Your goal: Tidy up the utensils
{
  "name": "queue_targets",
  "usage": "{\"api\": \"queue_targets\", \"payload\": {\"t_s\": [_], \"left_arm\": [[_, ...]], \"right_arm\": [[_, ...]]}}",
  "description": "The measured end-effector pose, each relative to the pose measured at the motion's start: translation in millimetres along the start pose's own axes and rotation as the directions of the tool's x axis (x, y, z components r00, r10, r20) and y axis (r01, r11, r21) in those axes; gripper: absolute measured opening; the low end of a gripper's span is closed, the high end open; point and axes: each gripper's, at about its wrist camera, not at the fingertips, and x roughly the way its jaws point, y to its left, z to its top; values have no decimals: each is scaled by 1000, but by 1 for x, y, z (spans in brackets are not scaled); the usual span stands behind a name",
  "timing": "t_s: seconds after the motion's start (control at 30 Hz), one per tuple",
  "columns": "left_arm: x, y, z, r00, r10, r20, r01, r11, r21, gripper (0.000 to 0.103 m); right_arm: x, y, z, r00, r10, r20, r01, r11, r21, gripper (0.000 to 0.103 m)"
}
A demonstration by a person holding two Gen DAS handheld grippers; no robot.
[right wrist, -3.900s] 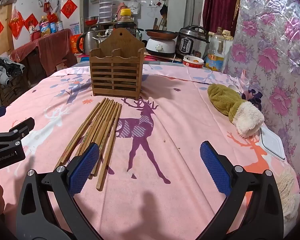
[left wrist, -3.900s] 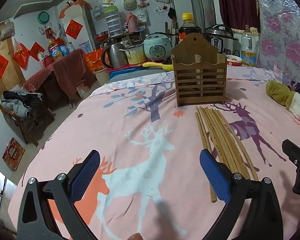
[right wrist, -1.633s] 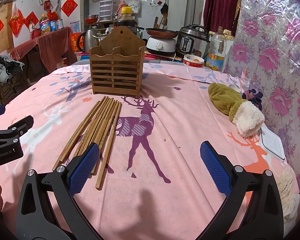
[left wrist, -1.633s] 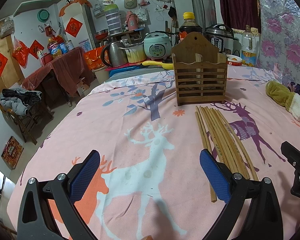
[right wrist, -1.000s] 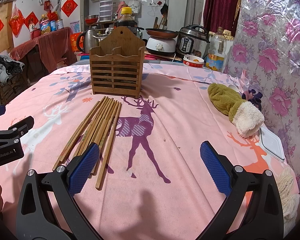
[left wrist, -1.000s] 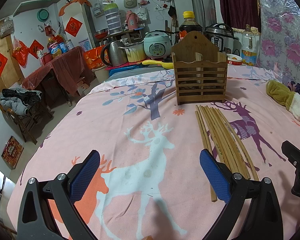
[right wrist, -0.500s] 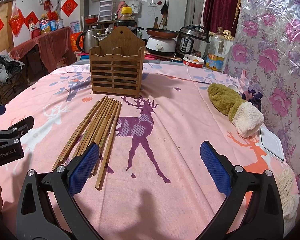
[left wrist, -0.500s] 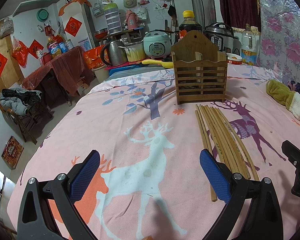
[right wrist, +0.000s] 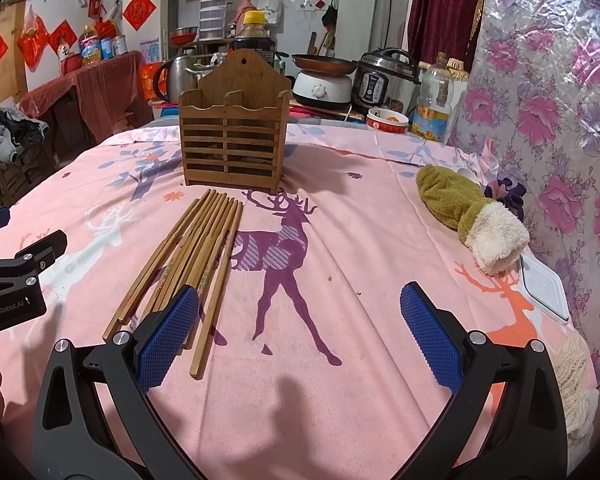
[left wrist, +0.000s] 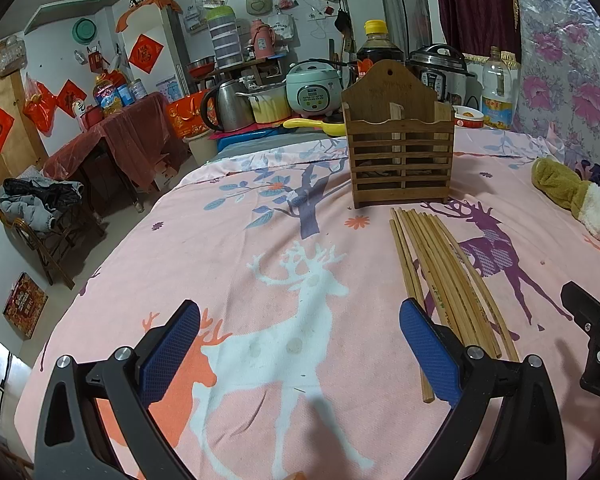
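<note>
Left wrist view. Left gripper (left wrist: 300, 344): blue-padded fingers (left wrist: 170, 350) spread wide, nothing between them, held above the pink deer-print tablecloth (left wrist: 236, 240). Chopsticks (left wrist: 440, 280): a loose wooden bundle lying flat on the cloth, right of centre, running from the near right finger away toward the holder; near ends partly hidden behind that finger. Wooden utensil holder (left wrist: 400, 140): slatted, two compartments with a peaked back panel, standing upright at the far end of the bundle, just beyond the chopstick tips; no utensils visible above its rim. Green and white plush item (left wrist: 572, 196): far right on the cloth, well apart from the chopsticks. Part of the right gripper (left wrist: 592, 340): black body at the right edge, near side. Background: rice cooker (left wrist: 314, 88), kettle (left wrist: 224, 104), dark sauce bottle (left wrist: 378, 46) behind the holder.

Right wrist view. Right gripper (right wrist: 300, 340): fingers (right wrist: 430, 336) spread wide, empty, over the cloth. Chopsticks (right wrist: 196, 252): left of centre, fanned slightly at the near ends, the left finger overlapping them; contact cannot be told. Utensil holder (right wrist: 234, 140): upright, far centre-left. Plush item (right wrist: 468, 212): right, beside a white lidded box (right wrist: 544, 288) at the table's right edge. Left gripper's black body (right wrist: 16, 280): at the left edge.
</note>
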Motion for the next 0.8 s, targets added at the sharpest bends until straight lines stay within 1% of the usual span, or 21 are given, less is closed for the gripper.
{"api": "queue_targets", "payload": {"t_s": [0.37, 0.6, 0.7, 0.8], "left_arm": [[1, 0, 0, 1000, 1, -4, -1, 1000, 1, 98], [5, 1, -7, 1000, 7, -30, -7, 1000, 5, 98], [11, 2, -10, 998, 11, -58, -10, 1000, 9, 98], [24, 4, -6, 993, -1, -116, 1, 1000, 5, 98]], "right_arm": [[1, 1, 0, 1000, -1, -3, 1, 1000, -3, 97], [4, 2, -2, 1000, 0, -10, 0, 1000, -4, 97], [5, 1, -3, 1000, 4, -17, -4, 1000, -4, 97], [9, 0, -3, 999, 17, -39, -16, 1000, 3, 97]]}}
